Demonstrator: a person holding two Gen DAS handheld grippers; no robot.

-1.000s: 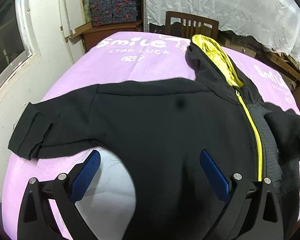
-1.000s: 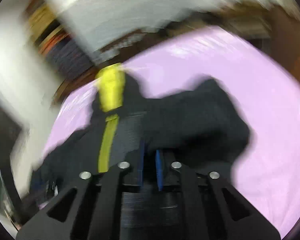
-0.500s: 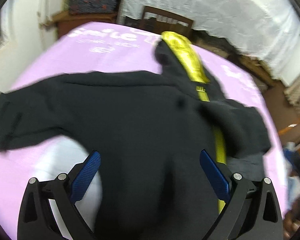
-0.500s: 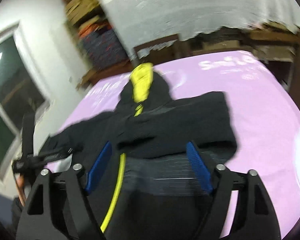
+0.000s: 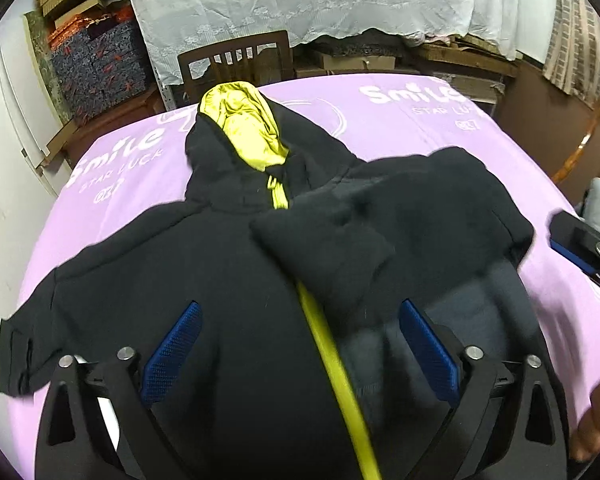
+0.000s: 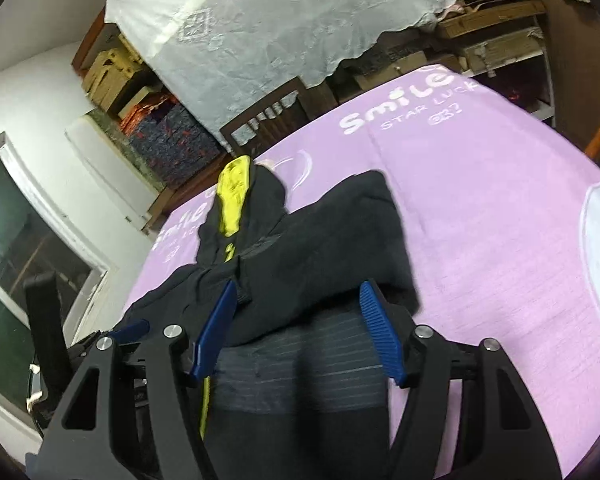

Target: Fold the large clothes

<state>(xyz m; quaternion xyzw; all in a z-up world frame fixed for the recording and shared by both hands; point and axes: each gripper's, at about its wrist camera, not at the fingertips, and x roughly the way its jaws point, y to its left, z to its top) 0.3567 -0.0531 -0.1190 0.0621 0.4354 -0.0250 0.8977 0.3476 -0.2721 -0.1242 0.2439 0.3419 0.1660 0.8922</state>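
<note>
A black hooded jacket (image 5: 228,288) with a yellow zip (image 5: 332,364) and yellow hood lining (image 5: 240,120) lies face up on the purple sheet (image 5: 420,128). Its right sleeve (image 5: 412,216) is folded across the chest; its left sleeve (image 5: 24,352) is spread out to the side. My left gripper (image 5: 298,350) is open and empty above the jacket's lower front. My right gripper (image 6: 298,332) is open and empty above the folded sleeve (image 6: 332,240); the jacket (image 6: 292,364) lies below it. The right gripper also shows at the edge of the left wrist view (image 5: 584,244).
A wooden chair (image 5: 236,60) stands behind the sheet-covered surface. A white lace cloth (image 5: 320,0) hangs over shelves at the back. Patterned boxes (image 5: 96,64) are stacked at the back left. A window (image 6: 16,256) is on the left wall.
My right gripper has let go of the right sleeve, opened and drawn back; the sleeve now lies across the chest. My left gripper has shifted right over the jacket's middle.
</note>
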